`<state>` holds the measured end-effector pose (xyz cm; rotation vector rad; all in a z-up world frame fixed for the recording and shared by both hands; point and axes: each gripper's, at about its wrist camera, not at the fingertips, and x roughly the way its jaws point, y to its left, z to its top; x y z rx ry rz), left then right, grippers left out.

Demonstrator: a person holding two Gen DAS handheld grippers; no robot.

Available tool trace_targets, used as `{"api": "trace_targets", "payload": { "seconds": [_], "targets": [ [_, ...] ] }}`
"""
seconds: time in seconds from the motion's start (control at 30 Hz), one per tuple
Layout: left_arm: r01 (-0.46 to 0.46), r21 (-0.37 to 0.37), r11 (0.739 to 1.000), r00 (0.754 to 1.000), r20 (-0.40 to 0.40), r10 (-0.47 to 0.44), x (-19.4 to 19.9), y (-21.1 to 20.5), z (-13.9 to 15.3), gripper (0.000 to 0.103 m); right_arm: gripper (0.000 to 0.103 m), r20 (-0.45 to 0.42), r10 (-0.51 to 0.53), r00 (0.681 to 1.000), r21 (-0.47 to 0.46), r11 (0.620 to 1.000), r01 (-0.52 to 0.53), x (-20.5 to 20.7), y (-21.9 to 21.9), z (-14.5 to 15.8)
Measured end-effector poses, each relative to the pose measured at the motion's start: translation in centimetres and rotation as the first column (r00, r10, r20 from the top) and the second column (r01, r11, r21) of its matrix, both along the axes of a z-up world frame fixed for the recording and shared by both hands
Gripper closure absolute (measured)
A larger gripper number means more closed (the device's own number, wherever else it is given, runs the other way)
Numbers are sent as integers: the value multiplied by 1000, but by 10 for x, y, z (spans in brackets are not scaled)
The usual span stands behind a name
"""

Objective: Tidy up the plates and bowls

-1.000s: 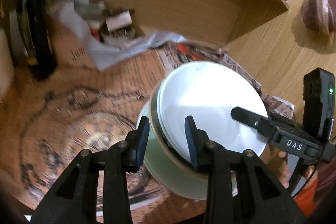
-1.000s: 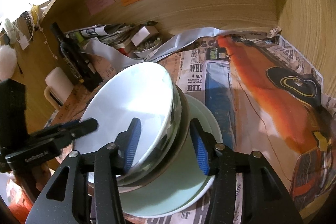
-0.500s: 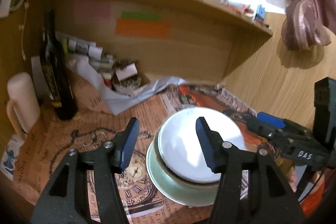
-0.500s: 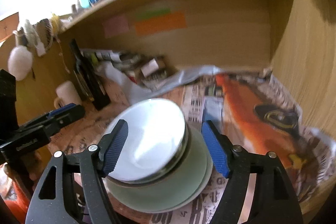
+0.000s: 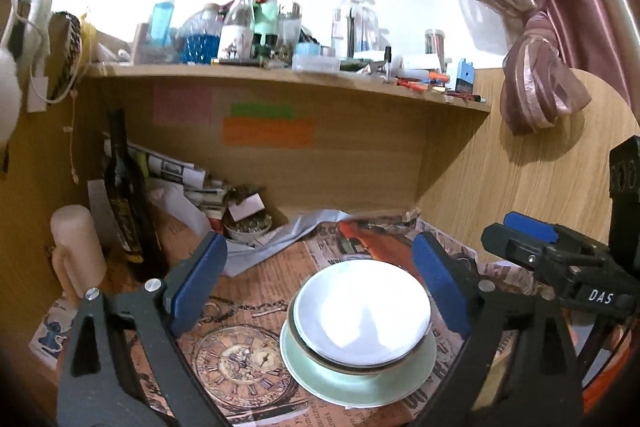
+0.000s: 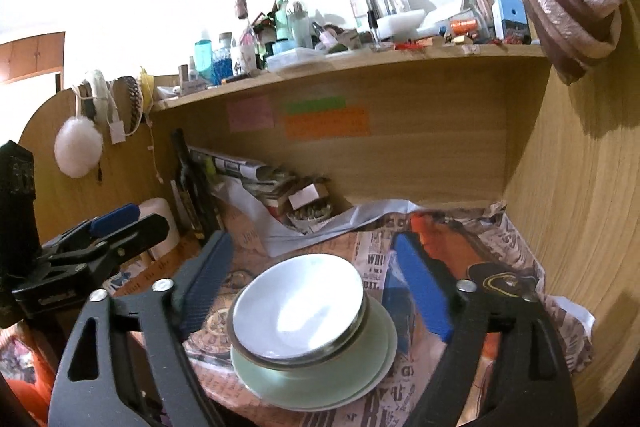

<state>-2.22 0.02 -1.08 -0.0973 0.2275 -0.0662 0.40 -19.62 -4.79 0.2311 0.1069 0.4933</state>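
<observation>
A white bowl [image 5: 362, 309] sits nested in a brown-rimmed bowl, stacked on a pale green plate [image 5: 356, 385] on the newspaper-covered desk. The stack also shows in the right wrist view, bowl [image 6: 298, 311] on plate [image 6: 304, 387]. My left gripper [image 5: 320, 287] is open and empty, held back above the stack. My right gripper [image 6: 312, 283] is open and empty, also raised behind the stack. Each gripper shows in the other's view, the right one [image 5: 560, 263] and the left one [image 6: 92, 247].
A dark bottle [image 5: 126, 195], a cream mug [image 5: 76, 255], rolled papers and a small dish of bits [image 5: 246, 227] crowd the back left under a wooden shelf [image 5: 280, 79] loaded with bottles. A wooden side wall [image 6: 580, 227] stands on the right.
Both grippers opened, let go of the stacked bowls and pulled back and up. The stack now rests on the desk and the view has widened to show the shelf.
</observation>
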Motion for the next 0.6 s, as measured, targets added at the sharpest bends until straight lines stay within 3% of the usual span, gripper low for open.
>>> {"api": "trace_targets", "payload": {
  "seconds": [0.1,0.17,0.23,0.6],
  "targets": [
    [-17,12,1000,1000,17,17,-6,-2,2,3,16,11,1,1000,2,1000,-1,-5,0,2],
    [-23,12,1000,999,24,23,-11,-1,2,3,4,18,7,1000,9,1000,-7,-8,0,3],
    [-27,10,1000,999,27,27,-12,0,2,2,0,33,-3,999,13,1000,3,-11,1,3],
    [-47,21,999,998,33,46,-18,-1,-2,1,0,29,-12,1000,34,999,11,-14,1,0]
  ]
}}
